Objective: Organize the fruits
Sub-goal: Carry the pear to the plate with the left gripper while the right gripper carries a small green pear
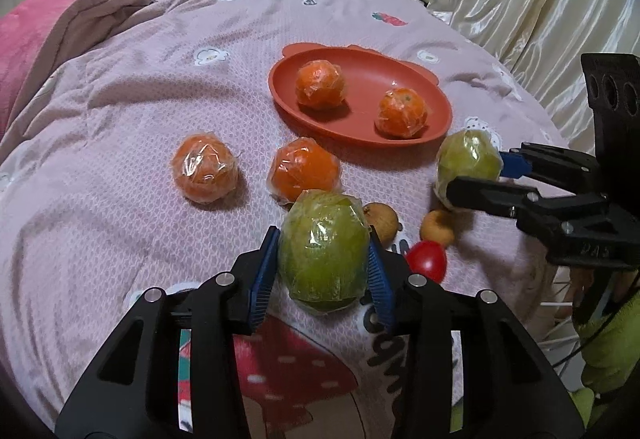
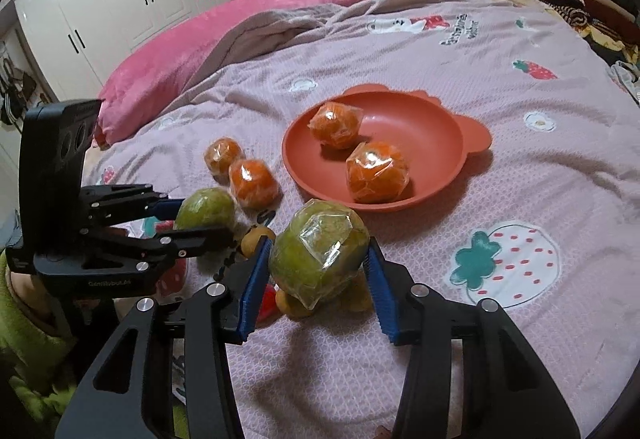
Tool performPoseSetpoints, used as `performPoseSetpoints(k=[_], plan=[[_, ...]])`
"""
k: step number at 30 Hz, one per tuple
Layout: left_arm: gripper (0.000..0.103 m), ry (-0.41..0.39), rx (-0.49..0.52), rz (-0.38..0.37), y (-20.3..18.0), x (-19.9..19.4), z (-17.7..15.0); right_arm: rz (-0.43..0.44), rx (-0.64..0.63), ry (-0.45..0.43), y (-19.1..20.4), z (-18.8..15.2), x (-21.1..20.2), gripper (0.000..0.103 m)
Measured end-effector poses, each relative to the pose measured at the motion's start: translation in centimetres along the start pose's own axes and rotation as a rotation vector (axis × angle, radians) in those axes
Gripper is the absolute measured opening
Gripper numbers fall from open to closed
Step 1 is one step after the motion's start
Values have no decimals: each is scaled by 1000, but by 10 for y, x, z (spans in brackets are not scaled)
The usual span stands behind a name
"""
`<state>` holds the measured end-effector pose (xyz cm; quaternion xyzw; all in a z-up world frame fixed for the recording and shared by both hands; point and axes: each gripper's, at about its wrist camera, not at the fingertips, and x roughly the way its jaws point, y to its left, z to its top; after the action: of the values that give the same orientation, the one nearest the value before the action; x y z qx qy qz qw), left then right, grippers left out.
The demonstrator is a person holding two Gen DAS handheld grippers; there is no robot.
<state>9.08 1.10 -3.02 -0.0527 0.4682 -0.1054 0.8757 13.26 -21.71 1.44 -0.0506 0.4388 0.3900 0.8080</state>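
left wrist view: the left claw (image 1: 324,259) is clamped on a wrapped green fruit (image 1: 324,253), both blue pads pressed to its sides, held just above the bedspread (image 1: 140,111). the red plate (image 1: 360,99) carries two wrapped oranges (image 1: 320,85); two more wrapped oranges (image 1: 205,173) lie on the bedspread beside the plate. two small brown fruits (image 1: 382,221) and a red tomato (image 1: 427,259) sit loose near the claw. to the right, the right claw (image 1: 474,175) grips a second green fruit (image 1: 468,163).

right wrist view: the right claw (image 2: 318,267) is clamped on its green fruit (image 2: 318,253), which sits clear of the bedspread (image 2: 520,59), short of the plate (image 2: 400,111). the left claw (image 2: 200,223) holds the other green fruit (image 2: 206,211) to the left.

judgement: the sorting is partly done. two oranges are plated; two oranges, both green fruits and the small fruits remain to be placed. where the green fruits belong cannot be told.
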Motion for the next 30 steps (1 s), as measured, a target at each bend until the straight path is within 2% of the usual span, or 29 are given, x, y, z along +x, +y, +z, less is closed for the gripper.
performPoseSetpoints(k=[15,30], plan=[[33,-56,-31,32,3,-29,20,-22,-1,-69,-16,18,-26,45],[33,-74,7,22,-16,-15,69,-65,-15,-99,-43,38,-39,45]])
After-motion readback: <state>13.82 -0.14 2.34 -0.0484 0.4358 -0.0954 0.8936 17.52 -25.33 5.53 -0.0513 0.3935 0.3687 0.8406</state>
